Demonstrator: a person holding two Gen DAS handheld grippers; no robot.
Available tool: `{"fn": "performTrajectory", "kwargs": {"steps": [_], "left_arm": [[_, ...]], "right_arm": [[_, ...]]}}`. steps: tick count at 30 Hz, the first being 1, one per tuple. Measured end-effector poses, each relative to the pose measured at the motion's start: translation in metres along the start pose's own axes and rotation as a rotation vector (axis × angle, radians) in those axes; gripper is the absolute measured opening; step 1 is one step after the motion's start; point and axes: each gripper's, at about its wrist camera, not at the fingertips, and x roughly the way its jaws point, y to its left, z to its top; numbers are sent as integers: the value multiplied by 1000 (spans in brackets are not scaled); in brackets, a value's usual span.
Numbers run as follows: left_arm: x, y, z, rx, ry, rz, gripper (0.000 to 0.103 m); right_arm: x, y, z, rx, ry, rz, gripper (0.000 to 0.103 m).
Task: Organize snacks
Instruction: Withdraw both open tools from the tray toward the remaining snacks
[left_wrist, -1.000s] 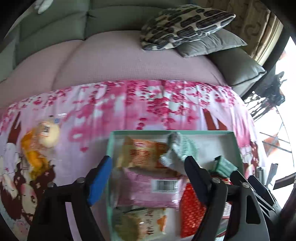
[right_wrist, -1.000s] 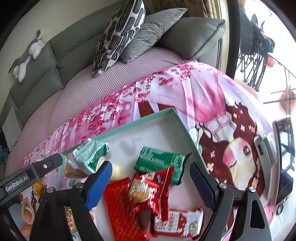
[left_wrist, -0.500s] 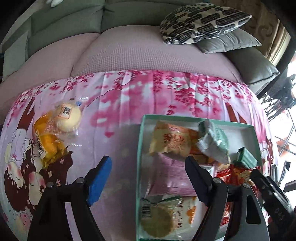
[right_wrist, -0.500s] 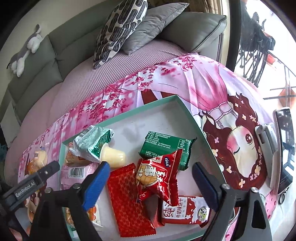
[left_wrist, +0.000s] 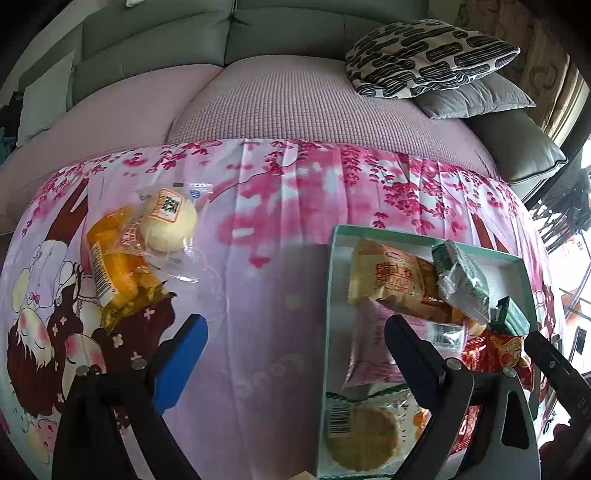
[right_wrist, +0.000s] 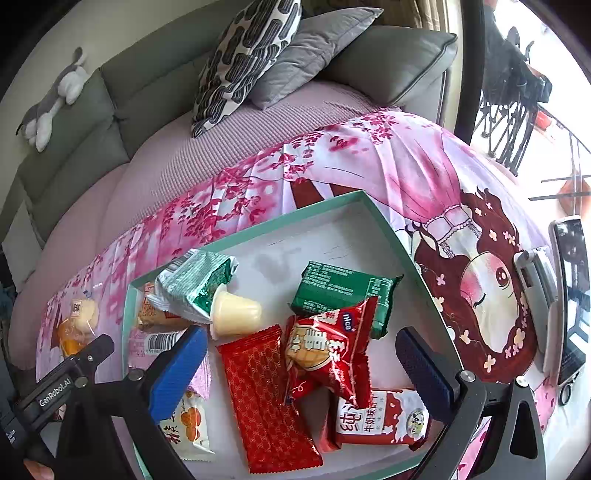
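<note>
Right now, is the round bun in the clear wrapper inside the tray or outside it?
Outside. The bun lies on the pink cloth, left of the tray, touching an orange packet.

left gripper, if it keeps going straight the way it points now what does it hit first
Probably just the pink cloth. The left gripper is open and empty, aimed at the bare strip between the yellow snacks and the tray. Its right finger sits over the tray's edge, so it might clip that; depth is unclear.
</note>
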Motion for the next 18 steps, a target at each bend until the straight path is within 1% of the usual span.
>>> {"fn": "performTrajectory", "kwargs": {"steps": [5, 8, 11, 16, 18], "left_arm": [[0, 16, -4, -4, 27, -9, 97], [3, 26, -8, 15, 67, 50, 97], [-1, 41, -11, 3, 69, 82, 97], [-6, 68, -12, -28, 60, 165, 97], [-6, 78, -12, -43, 60, 176, 97]], "right_arm": [[-3, 12, -1, -24, -5, -9, 103], [-8, 26, -2, -45, -16, 12, 103], [-10, 42, -4, -80, -24, 35, 103], [-11, 73, -11, -145, -23, 84, 103], [-9, 87, -16, -177, -14, 101, 103]]}}
